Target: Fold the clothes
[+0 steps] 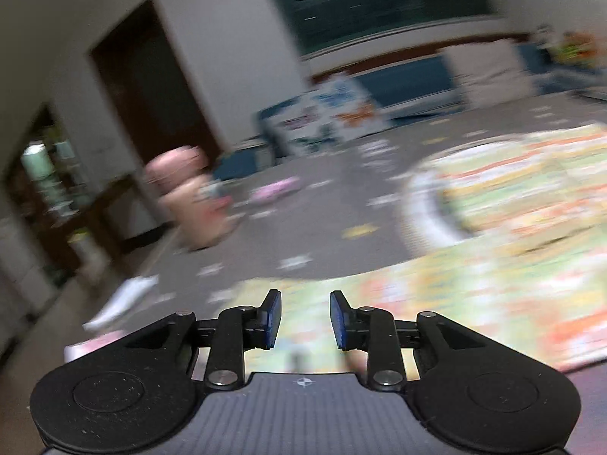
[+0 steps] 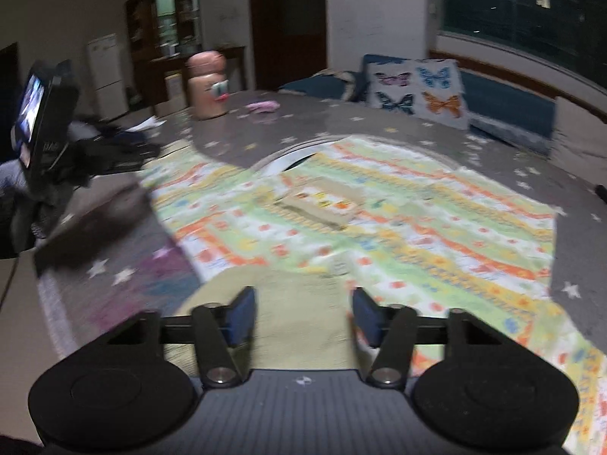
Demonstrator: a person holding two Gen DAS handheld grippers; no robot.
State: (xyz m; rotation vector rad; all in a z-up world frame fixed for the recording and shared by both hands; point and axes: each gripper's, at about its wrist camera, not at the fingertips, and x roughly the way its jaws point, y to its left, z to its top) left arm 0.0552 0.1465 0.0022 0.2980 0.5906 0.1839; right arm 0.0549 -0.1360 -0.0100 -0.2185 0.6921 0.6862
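A colourful striped garment (image 2: pixel 379 220) with orange, yellow and green bands lies spread flat on a grey star-patterned bed cover (image 2: pixel 341 121). Its white neck opening (image 2: pixel 292 159) points away from me. In the blurred left wrist view the garment (image 1: pixel 493 227) fills the right side. My left gripper (image 1: pixel 305 320) is open and empty, just above the garment's near edge. My right gripper (image 2: pixel 303 313) is open and empty over a plain pale-green part of the garment (image 2: pixel 296 314). The other gripper (image 2: pixel 41 113) shows at the far left of the right wrist view.
A pink toy pig (image 2: pixel 206 83) and a small pink item (image 2: pixel 261 106) sit on the far side of the bed. A butterfly cushion (image 2: pixel 417 91) leans at the back. Dark clothes (image 2: pixel 110 144) lie at the left edge. A window (image 2: pixel 523 11) is behind.
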